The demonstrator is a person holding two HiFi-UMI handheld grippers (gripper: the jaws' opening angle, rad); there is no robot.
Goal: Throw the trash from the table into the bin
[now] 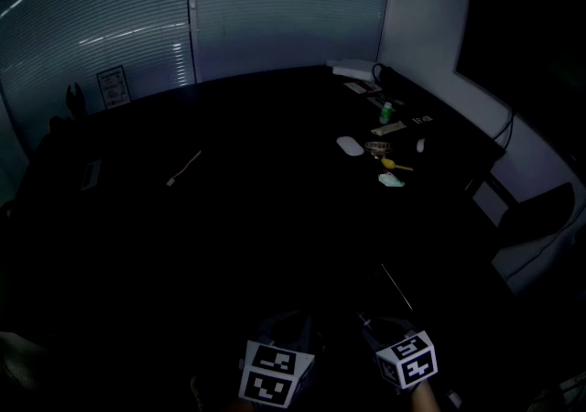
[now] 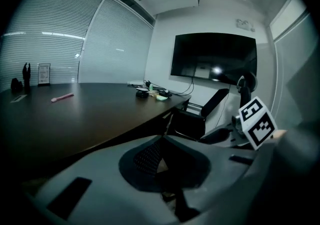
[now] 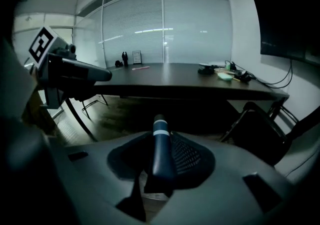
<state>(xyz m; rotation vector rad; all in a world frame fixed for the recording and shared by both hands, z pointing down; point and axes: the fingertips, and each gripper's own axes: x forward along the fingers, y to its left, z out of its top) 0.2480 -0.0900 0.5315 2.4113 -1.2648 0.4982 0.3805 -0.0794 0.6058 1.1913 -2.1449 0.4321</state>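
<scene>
A long dark worktop [image 1: 238, 218] fills most of the head view, with closed blinds [image 1: 275, 7] behind its far edge and a black screen [image 2: 214, 59] on the white wall to the right. A dark chair [image 1: 536, 213] stands off the worktop's right end. Both tools sit low at the near edge, well apart from the things on the worktop. The left hand-held gripper [image 2: 161, 144] has its jaws drawn together at the tips with nothing between them. The right hand-held gripper [image 3: 165, 141] is pinching a dark blue pen-like stick [image 3: 160, 156] with a pale band near its tip, which points out past the jaws. The loose bits lie clustered at the far right end of the worktop: a white oval thing [image 1: 350, 146], a green bottle [image 1: 386, 113], a mint-green scrap [image 1: 391, 180] and a yellow piece [image 1: 392, 164] just beyond it. A thin pale stick [image 1: 185, 168] lies alone towards the left.
</scene>
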